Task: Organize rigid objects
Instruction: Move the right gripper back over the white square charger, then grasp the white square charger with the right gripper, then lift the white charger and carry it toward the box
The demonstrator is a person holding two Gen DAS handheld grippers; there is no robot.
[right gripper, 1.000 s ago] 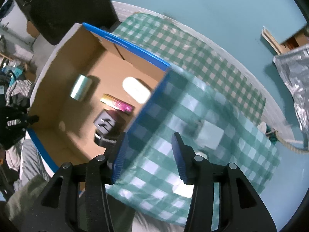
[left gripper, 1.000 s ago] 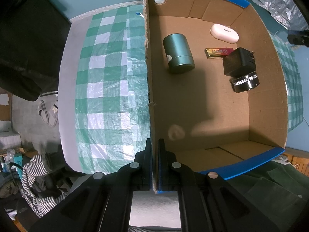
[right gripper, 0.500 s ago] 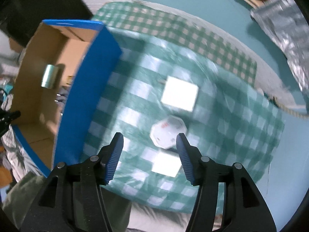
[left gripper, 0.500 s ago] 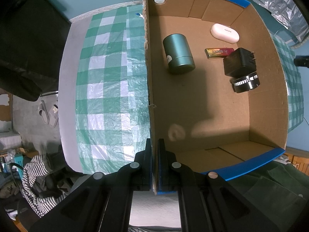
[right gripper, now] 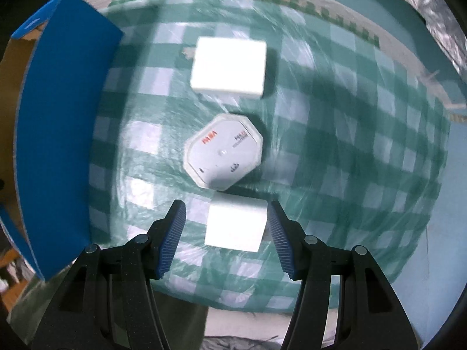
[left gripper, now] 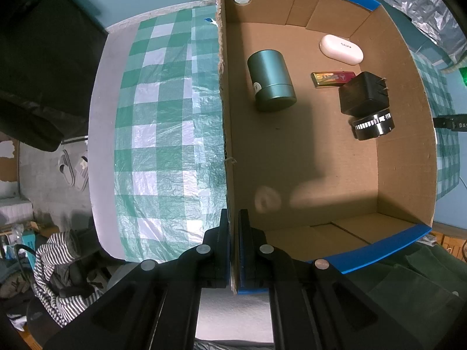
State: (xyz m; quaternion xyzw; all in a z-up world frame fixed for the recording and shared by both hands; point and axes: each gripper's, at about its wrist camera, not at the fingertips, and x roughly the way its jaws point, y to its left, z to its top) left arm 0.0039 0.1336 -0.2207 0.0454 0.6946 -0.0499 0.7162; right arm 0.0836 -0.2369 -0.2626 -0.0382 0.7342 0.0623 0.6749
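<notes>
Now right gripper [right gripper: 226, 230] lower, astride small white block [right gripper: 235, 224], formerly distant.

The left tool [left gripper: 233, 250] is clamped on the left wall of the cardboard box [left gripper: 224, 122], which stands on the green checked cloth [left gripper: 163, 122]. Inside lie a green canister [left gripper: 271, 80], a white case [left gripper: 341, 49], a small red-and-gold bar [left gripper: 332, 78] and a black adapter [left gripper: 363, 93] (touching a black ring [left gripper: 373, 125]).
</notes>
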